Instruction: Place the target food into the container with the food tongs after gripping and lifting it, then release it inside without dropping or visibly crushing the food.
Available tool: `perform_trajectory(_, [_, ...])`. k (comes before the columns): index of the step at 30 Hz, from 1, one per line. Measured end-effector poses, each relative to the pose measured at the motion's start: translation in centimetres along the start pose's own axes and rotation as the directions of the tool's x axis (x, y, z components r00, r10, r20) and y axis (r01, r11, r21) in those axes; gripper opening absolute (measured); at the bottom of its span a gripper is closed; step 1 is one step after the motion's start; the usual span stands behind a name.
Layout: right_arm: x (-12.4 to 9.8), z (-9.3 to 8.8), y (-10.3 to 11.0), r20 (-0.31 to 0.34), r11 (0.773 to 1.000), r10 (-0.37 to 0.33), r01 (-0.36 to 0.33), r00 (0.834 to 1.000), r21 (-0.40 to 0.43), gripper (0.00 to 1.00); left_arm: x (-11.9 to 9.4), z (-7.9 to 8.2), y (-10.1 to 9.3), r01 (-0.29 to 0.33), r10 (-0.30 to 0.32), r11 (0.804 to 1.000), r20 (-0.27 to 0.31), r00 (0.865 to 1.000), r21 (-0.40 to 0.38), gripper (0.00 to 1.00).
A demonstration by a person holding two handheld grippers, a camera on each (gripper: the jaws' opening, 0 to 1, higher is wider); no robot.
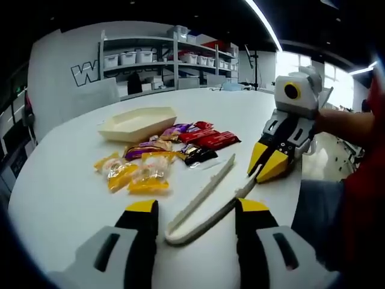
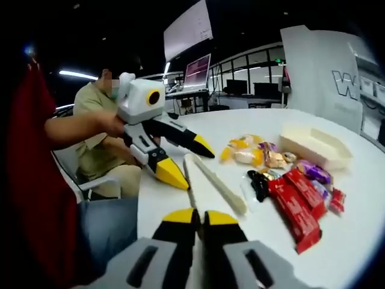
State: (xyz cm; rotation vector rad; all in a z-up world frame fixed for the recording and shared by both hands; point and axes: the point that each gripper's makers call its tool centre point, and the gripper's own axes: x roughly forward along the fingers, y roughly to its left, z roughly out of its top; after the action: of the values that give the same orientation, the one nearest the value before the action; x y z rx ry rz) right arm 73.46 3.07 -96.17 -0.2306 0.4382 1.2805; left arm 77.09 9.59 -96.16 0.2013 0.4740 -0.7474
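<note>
White food tongs (image 1: 201, 205) lie on the white table (image 1: 60, 198), hinge end between my left gripper's (image 1: 197, 208) open jaws. My right gripper (image 1: 255, 177) reaches in from the right and is shut on the tip of one tong arm. In the right gripper view, my right gripper (image 2: 201, 217) pinches that thin arm of the tongs (image 2: 219, 186), and the left gripper (image 2: 187, 161) stands open by the hinge. A cream boat-shaped container (image 1: 137, 123) (image 2: 316, 146) sits empty behind a pile of wrapped snacks: yellow packets (image 1: 129, 174) (image 2: 240, 144), red packets (image 1: 207, 138) (image 2: 298, 208).
Purple wrappers (image 1: 147, 149) and a black one (image 1: 201, 155) lie in the same pile. Shelves with bins (image 1: 168, 60) stand beyond the table. A seated person (image 2: 99, 138) is at the table's far side; the table's edge (image 2: 144, 205) runs close to my right gripper.
</note>
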Motion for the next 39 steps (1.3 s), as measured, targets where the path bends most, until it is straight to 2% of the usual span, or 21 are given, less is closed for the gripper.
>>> perform_trajectory(4, [-0.2, 0.5, 0.9, 0.036, 0.999, 0.043, -0.044, 0.998, 0.016, 0.0, 0.1, 0.1, 0.2, -0.008, 0.008, 1.0, 0.013, 1.0, -0.009, 0.52])
perform_trajectory(5, [-0.5, 0.7, 0.7, 0.049, 0.999, 0.031, -0.032, 0.998, 0.003, 0.0, 0.1, 0.0, 0.4, -0.005, 0.005, 1.0, 0.018, 1.0, -0.004, 0.52])
perform_trajectory(10, [-1.4, 1.6, 0.8, 0.108, 0.998, 0.054, -0.058, 0.993, 0.036, 0.0, -0.1, 0.1, 0.8, 0.006, -0.005, 1.0, 0.022, 1.0, -0.028, 0.54])
perform_trajectory(11, [-1.8, 2.2, 0.7, 0.138, 0.997, 0.054, -0.061, 0.989, 0.051, 0.0, -0.3, 0.2, 0.8, 0.016, -0.014, 0.999, 0.032, 0.999, -0.048, 0.54])
perform_trajectory(16, [-2.5, 3.2, 1.0, 0.189, 0.992, 0.073, -0.09, 0.979, 0.084, 0.0, -0.6, 1.3, 0.3, 0.055, -0.046, 0.994, 0.091, 0.995, -0.097, 0.55])
perform_trajectory(17, [-2.8, 3.5, 0.9, 0.204, 0.991, 0.077, -0.097, 0.976, 0.09, 0.0, -0.8, 2.3, -0.1, 0.081, -0.064, 0.989, 0.134, 0.989, -0.123, 0.55])
perform_trajectory(18, [-3.3, 4.0, 1.0, 0.239, 0.986, 0.092, -0.122, 0.967, 0.112, 0.0, -1.2, 3.6, -0.8, 0.125, -0.096, 0.982, 0.191, 0.977, -0.145, 0.55])
perform_trajectory(22, [-3.8, 4.6, 1.2, 0.272, 0.981, 0.109, -0.148, 0.956, 0.129, 0.0, -1.4, 4.2, -1.3, 0.156, -0.12, 0.975, 0.219, 0.968, -0.157, 0.56])
perform_trajectory(23, [-4.4, 5.3, 1.4, 0.308, 0.976, 0.123, -0.172, 0.943, 0.136, 0.0, -1.8, 5.6, -2.0, 0.22, -0.156, 0.956, 0.298, 0.942, -0.194, 0.56])
perform_trajectory(24, [-4.6, 5.5, 1.6, 0.317, 0.974, 0.13, -0.182, 0.94, 0.138, 0.0, -1.9, 5.9, -2.0, 0.226, -0.157, 0.953, 0.308, 0.938, -0.202, 0.56])
perform_trajectory(28, [-4.8, 5.9, 1.6, 0.335, 0.97, 0.132, -0.191, 0.933, 0.148, 0.0, -1.9, 6.0, -2.0, 0.23, -0.16, 0.951, 0.308, 0.938, -0.205, 0.55])
perform_trajectory(29, [-5.5, 6.6, 1.9, 0.372, 0.959, 0.151, -0.226, 0.916, 0.169, 0.0, -2.4, 7.5, -2.8, 0.284, -0.195, 0.936, 0.367, 0.91, -0.207, 0.54])
perform_trajectory(30, [-5.6, 6.7, 2.1, 0.379, 0.955, 0.163, -0.243, 0.911, 0.173, 0.0, -2.6, 8.1, -3.2, 0.313, -0.21, 0.925, 0.395, 0.894, -0.215, 0.55])
perform_trajectory(31, [-5.7, 6.8, 2.1, 0.38, 0.954, 0.166, -0.246, 0.91, 0.172, 0.0, -2.7, 8.4, -3.3, 0.327, -0.218, 0.919, 0.408, 0.887, -0.22, 0.55])
perform_trajectory(34, [-5.9, 7.0, 2.4, 0.389, 0.951, 0.175, -0.258, 0.905, 0.173, 0.0, -3.4, 9.9, -3.8, 0.375, -0.245, 0.904, 0.47, 0.848, -0.205, 0.48])
perform_trajectory(35, [-6.3, 7.8, 2.3, 0.43, 0.942, 0.179, -0.28, 0.885, 0.184, 0.0, -3.3, 9.8, -3.9, 0.365, -0.256, 0.913, 0.443, 0.859, -0.181, 0.45])
perform_trajectory(37, [-6.4, 7.9, 2.4, 0.433, 0.942, 0.18, -0.281, 0.883, 0.183, 0.0, -3.3, 9.9, -4.0, 0.373, -0.266, 0.911, 0.441, 0.857, -0.176, 0.44])
perform_trajectory(39, [-6.4, 8.0, 2.6, 0.436, 0.935, 0.192, -0.299, 0.879, 0.192, 0.0, -3.3, 10.2, -4.4, 0.397, -0.282, 0.899, 0.447, 0.849, -0.187, 0.45])
